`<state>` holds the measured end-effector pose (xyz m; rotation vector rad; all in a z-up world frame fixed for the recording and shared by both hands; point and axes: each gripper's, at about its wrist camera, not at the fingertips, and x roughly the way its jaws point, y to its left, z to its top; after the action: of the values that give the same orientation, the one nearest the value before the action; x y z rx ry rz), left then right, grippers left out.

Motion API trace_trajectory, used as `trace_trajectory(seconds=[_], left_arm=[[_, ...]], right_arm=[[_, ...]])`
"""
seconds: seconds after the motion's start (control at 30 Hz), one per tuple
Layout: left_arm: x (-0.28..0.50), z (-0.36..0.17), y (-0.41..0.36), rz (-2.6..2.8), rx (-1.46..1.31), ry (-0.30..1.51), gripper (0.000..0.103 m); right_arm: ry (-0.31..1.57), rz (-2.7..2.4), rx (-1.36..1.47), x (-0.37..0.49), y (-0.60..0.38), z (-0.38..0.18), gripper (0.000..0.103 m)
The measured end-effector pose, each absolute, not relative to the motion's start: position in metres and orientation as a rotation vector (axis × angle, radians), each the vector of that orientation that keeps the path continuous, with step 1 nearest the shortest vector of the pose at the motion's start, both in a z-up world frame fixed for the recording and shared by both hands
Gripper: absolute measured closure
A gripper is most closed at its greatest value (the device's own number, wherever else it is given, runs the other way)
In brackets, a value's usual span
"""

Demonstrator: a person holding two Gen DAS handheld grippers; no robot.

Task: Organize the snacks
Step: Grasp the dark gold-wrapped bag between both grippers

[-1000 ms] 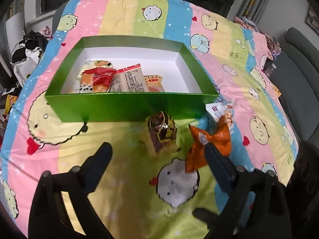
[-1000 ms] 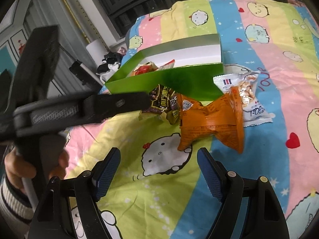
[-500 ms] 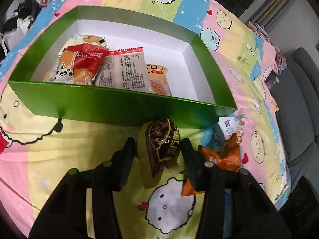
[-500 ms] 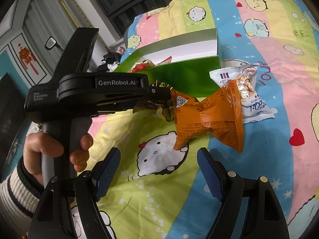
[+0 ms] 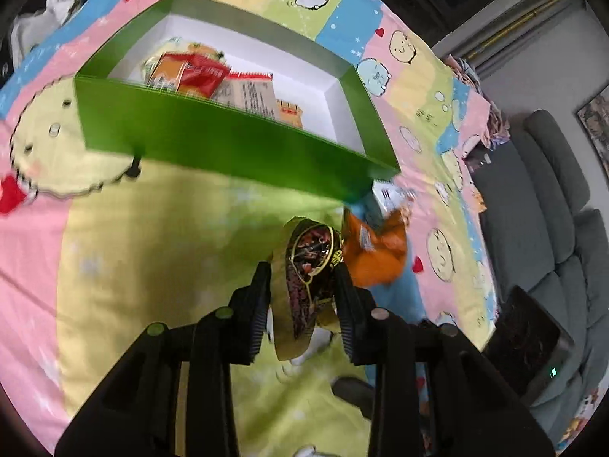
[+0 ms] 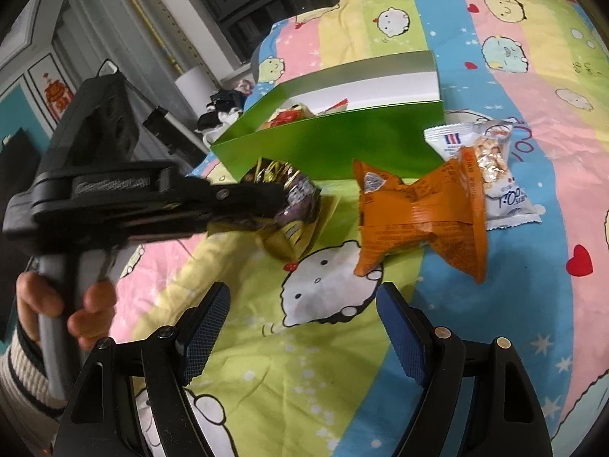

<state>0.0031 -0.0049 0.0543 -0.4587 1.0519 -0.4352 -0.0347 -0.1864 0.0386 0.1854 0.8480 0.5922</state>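
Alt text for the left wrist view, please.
The left gripper is shut on a dark gold-trimmed snack packet above a pastel cartoon bedsheet. Ahead sits an open green box holding packets; an orange packet lies beside it.

White snack packet [image 6: 491, 175], beyond right claw [image 6: 304, 327] and to its right: blue-red flag-like logo near top corner; large digits partly readable, roughly "100". Bedspread [image 6: 533, 87] beside packet: red lettering "you". Left claw [image 6: 266, 200] body: embossed wording, blurred, unreadable. Box snacks' print [image 5: 251, 95] too blurred.
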Motion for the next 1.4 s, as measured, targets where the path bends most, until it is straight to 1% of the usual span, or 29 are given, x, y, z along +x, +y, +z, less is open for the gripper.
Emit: trace_trajectory(seconds=[0.27, 0.3, 0.37, 0.4, 0.43, 0.5, 0.7, 0.97, 1.0, 1.03, 1.07, 1.17, 1.23, 1.33, 1.4], left_arm=[[-0.021, 0.044, -0.011, -0.368, -0.303, 1.115, 0.067], [-0.020, 0.043, -0.008, -0.373, -0.312, 1.119, 0.062], [-0.021, 0.043, -0.004, -0.365, -0.312, 1.112, 0.058], [-0.022, 0.043, -0.001, -0.358, -0.305, 1.105, 0.052], [-0.024, 0.045, 0.003, -0.348, -0.297, 1.095, 0.042], [-0.025, 0.047, 0.009, -0.335, -0.293, 1.078, 0.037], [-0.027, 0.045, 0.025, -0.327, -0.341, 1.053, 0.037], [-0.024, 0.056, 0.011, -0.372, -0.335, 1.014, 0.039], [-0.022, 0.054, 0.009, -0.367, -0.323, 1.021, 0.042], [-0.021, 0.052, 0.007, -0.369, -0.311, 1.029, 0.052], [-0.021, 0.051, 0.006, -0.375, -0.308, 1.032, 0.055], [-0.021, 0.047, 0.008, -0.390, -0.315, 1.037, 0.058], [-0.018, 0.043, 0.010, -0.392, -0.319, 1.058, 0.062], [-0.020, 0.039, 0.012, -0.394, -0.333, 1.069, 0.062], [-0.022, 0.038, 0.015, -0.387, -0.339, 1.063, 0.063]], right_arm=[[0.923, 0.605, 0.149, -0.040, -0.172, 0.033, 0.022], [0.929, 0.608, 0.148, -0.040, -0.170, 0.033, 0.022], [0.940, 0.621, 0.144, -0.040, -0.165, 0.032, 0.022], [0.947, 0.625, 0.141, -0.040, -0.161, 0.032, 0.022], [0.949, 0.628, 0.137, -0.039, -0.159, 0.032, 0.022], [0.946, 0.638, 0.133, -0.039, -0.155, 0.033, 0.022], [0.971, 0.637, 0.119, -0.038, -0.146, 0.029, 0.022], [0.969, 0.640, 0.115, -0.031, -0.140, 0.028, 0.022], [0.968, 0.644, 0.109, -0.030, -0.138, 0.028, 0.022], [0.970, 0.649, 0.106, -0.029, -0.136, 0.027, 0.022], [0.973, 0.659, 0.103, -0.027, -0.133, 0.026, 0.024], [0.979, 0.684, 0.099, -0.025, -0.128, 0.025, 0.026], [0.977, 0.692, 0.101, -0.023, -0.124, 0.024, 0.029], [0.986, 0.706, 0.137, -0.017, -0.122, 0.022, 0.032], [0.986, 0.718, 0.145, -0.015, -0.121, 0.021, 0.039]])
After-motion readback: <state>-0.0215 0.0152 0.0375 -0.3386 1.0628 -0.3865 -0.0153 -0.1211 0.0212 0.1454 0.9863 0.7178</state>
